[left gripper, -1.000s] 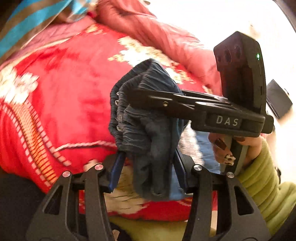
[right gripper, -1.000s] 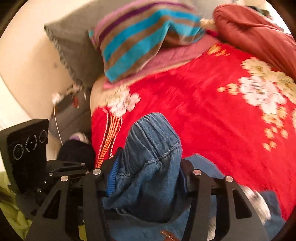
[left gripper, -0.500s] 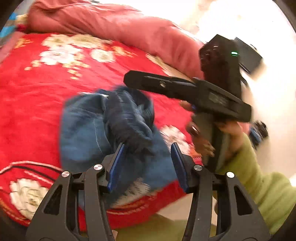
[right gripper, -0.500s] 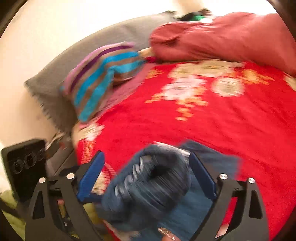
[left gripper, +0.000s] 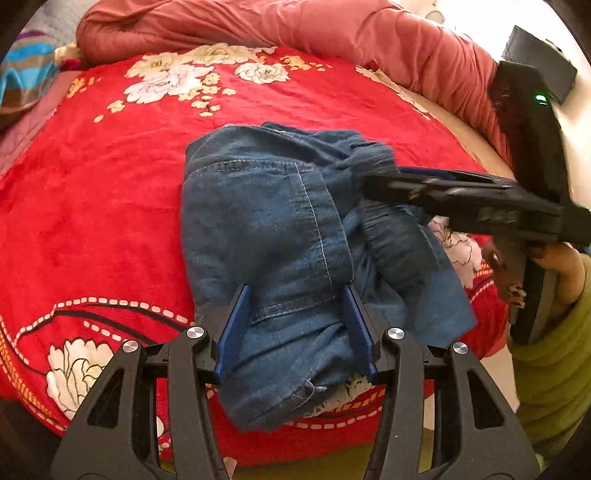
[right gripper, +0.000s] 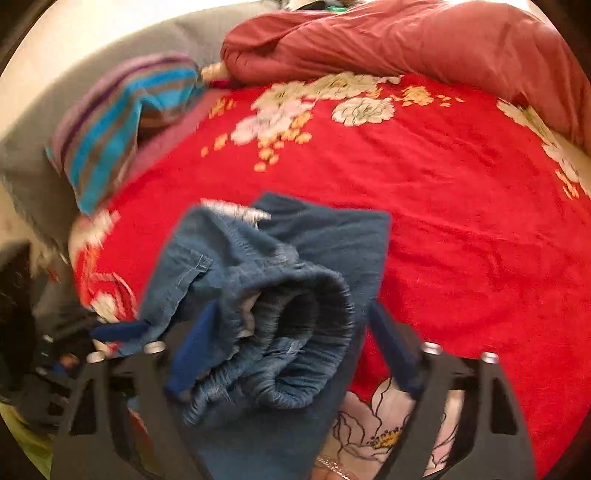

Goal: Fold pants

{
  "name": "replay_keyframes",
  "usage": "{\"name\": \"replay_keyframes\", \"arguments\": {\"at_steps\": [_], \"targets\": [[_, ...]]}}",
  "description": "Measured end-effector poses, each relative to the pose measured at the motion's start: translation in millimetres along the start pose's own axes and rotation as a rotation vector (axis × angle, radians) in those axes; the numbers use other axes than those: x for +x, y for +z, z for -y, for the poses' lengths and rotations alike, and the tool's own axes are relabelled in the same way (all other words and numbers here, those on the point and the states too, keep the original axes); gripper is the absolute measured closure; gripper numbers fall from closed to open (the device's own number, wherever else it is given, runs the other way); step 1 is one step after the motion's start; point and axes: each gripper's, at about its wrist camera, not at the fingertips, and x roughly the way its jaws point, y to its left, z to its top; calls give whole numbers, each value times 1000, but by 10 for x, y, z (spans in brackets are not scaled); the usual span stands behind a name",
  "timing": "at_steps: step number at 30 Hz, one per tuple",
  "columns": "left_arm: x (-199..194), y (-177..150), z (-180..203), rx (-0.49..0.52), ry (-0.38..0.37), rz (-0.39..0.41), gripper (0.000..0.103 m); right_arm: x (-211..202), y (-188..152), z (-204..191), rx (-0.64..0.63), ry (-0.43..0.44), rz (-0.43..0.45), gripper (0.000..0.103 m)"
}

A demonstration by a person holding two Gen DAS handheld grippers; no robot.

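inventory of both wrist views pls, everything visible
jeans: 1, blue denim, bunched on the blanket near its front edge
blanket: 1, red with white flowers, covers the bed
quilt: 1, dull red, rolled along the far edge
striped pillow: 1, blue, brown and purple, far left corner
grey cushion: 1, behind the striped pillow
left gripper: black, blue pads, clamped on denim
right gripper: black, jaws closing, waistband between them, right pad clear
sleeve: green, right arm

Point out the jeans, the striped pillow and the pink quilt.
jeans (left gripper: 280, 221): left wrist view, on the back panel beside the seam.
striped pillow (right gripper: 110, 136): right wrist view, on a blue stripe.
pink quilt (left gripper: 295, 26): left wrist view, on the rolled fold along the far edge.
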Motion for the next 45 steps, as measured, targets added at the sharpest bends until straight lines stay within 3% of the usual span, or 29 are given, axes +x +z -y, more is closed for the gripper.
{"name": "replay_keyframes", "arguments": {"at_steps": [5,10,14,16,25,39,45], "targets": [[-87,35,-64,-22,-22,16,59,-21,-59,71,51,12,10,24],[-286,63,-22,-18,-25,66,47,-327,-35,-57,12,13,87,13],[-413,76,1,-17,-7,97,38,-537,-12,-172,-13,21,135,12],[-471,85,5,-15,8,113,28,-616,5,-212,-25,21,154,11],[-690,104,-29,-30,41,167,15,-890,-44,-242,-38,7,203,10],[-830,93,-99,-59,69,198,10,-1113,-207,-155,-12,-33,224,7],[-763,87,-218,-96,84,194,10,-1044,-295,9,40,-47,188,7]]}}
